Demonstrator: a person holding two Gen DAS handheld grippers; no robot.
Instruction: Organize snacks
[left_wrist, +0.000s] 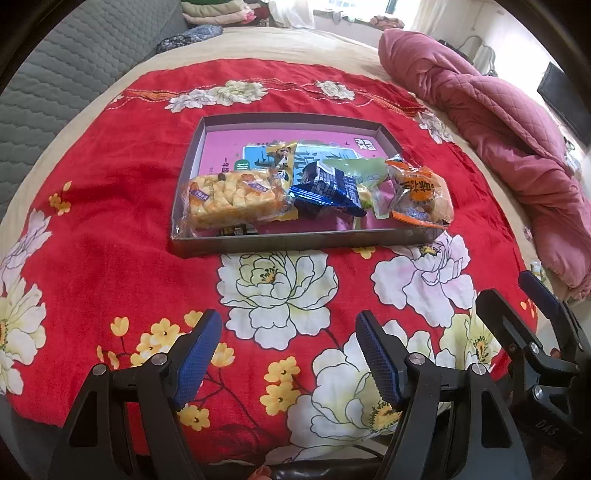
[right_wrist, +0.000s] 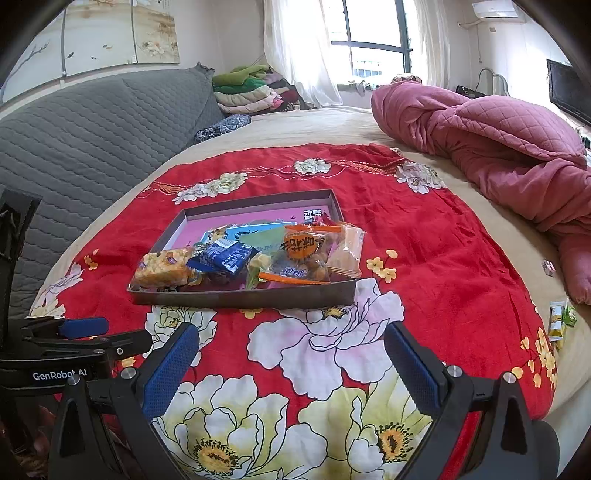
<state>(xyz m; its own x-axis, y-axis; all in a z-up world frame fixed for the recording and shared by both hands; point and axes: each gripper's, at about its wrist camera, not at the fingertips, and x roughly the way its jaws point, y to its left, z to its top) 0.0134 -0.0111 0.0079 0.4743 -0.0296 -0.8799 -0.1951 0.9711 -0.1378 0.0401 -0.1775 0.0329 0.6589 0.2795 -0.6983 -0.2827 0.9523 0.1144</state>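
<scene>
A shallow grey box (left_wrist: 295, 242) (right_wrist: 240, 295) with a pink printed floor lies on a red flowered cloth (left_wrist: 110, 229) (right_wrist: 424, 229). Inside it lie several snack packs: a clear pack of puffed rice cake (left_wrist: 232, 197) (right_wrist: 160, 271), a dark blue pack (left_wrist: 325, 190) (right_wrist: 225, 256), a green pack (left_wrist: 369, 177), an orange pack of nuts (left_wrist: 419, 194) (right_wrist: 303, 254) and a pale pack (right_wrist: 347, 251). My left gripper (left_wrist: 288, 354) (right_wrist: 88, 332) is open and empty, on the near side of the box. My right gripper (right_wrist: 291, 365) (left_wrist: 517, 295) is open and empty beside it.
A rumpled pink quilt (left_wrist: 498, 122) (right_wrist: 498, 140) lies to the right. A grey quilted headboard (right_wrist: 92, 129) stands to the left. Two small snack packs (right_wrist: 559, 319) and a tiny box (right_wrist: 548, 266) lie off the cloth at the right edge. Folded clothes (right_wrist: 251, 92) are stacked at the back.
</scene>
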